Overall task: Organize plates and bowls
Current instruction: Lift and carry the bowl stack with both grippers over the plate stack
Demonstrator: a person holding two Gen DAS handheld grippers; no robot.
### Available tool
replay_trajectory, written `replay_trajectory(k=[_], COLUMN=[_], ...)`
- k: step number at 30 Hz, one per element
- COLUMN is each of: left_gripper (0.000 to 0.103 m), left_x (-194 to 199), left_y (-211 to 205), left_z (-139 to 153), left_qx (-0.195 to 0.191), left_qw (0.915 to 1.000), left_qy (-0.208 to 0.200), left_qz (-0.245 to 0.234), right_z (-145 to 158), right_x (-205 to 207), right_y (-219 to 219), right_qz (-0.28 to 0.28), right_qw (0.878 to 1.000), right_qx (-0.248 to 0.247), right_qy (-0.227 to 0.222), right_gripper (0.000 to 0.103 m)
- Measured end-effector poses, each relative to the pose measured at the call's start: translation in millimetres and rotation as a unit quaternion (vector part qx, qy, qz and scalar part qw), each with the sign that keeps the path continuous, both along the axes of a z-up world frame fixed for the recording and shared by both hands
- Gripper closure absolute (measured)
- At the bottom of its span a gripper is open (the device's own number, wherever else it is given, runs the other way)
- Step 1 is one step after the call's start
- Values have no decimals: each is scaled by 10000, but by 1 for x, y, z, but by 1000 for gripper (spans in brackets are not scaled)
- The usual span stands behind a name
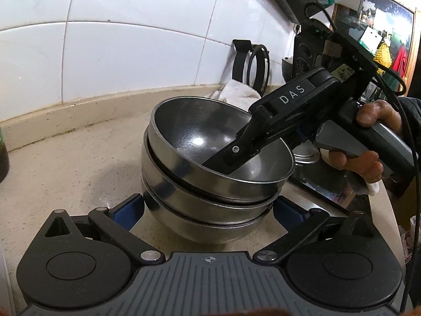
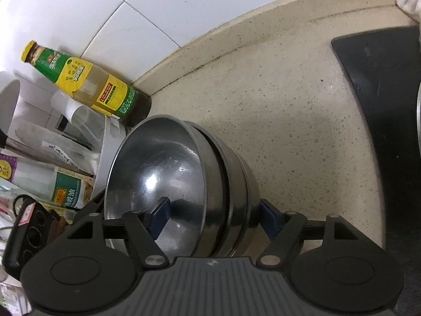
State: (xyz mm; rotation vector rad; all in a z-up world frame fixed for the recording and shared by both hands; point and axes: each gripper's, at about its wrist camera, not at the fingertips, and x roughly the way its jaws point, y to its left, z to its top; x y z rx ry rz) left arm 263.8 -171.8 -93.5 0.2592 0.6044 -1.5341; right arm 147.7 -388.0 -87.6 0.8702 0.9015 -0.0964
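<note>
A stack of three steel bowls (image 1: 210, 184) stands on the speckled counter (image 1: 65, 163); the top bowl (image 1: 200, 131) sits tilted in the others. My left gripper (image 1: 208, 208) is open, its blue pads (image 1: 129, 210) on either side of the stack's base. My right gripper (image 2: 213, 220) is open across the near rims of the stack (image 2: 231, 173), one finger (image 2: 158, 218) inside the top bowl (image 2: 158, 173) and the other outside the stack. It also shows in the left wrist view (image 1: 236, 155), reaching into the top bowl from the right.
A tiled wall (image 1: 131, 39) runs behind the counter. A white cloth (image 1: 236, 92) and a black rack (image 1: 252, 63) lie behind the stack. A yellow-labelled bottle (image 2: 86, 79) and packets (image 2: 52, 179) crowd the left in the right wrist view. A black stove top (image 2: 381, 105) lies right.
</note>
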Motion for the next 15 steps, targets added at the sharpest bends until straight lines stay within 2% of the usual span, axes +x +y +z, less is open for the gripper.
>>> replay_trajectory(k=[8,11,15], left_gripper=[0,0,0], left_x=[6,7,4], left_y=[5,1,-3], left_z=[-4,-3,-2], left_qx=[-96,-37,-2], left_qw=[9998,9998,9999], left_qy=[153,145,84], left_qz=[-109,-132,-71], right_z=[-7,-5,-3], right_x=[-2,0,4], right_y=[-6,-4,-1], right_qz=[-60,-3,88], right_qw=[9993,9997,9999], right_qx=[368,243,66], right_qy=[-7,-3,2], right_gripper=[34,34,28])
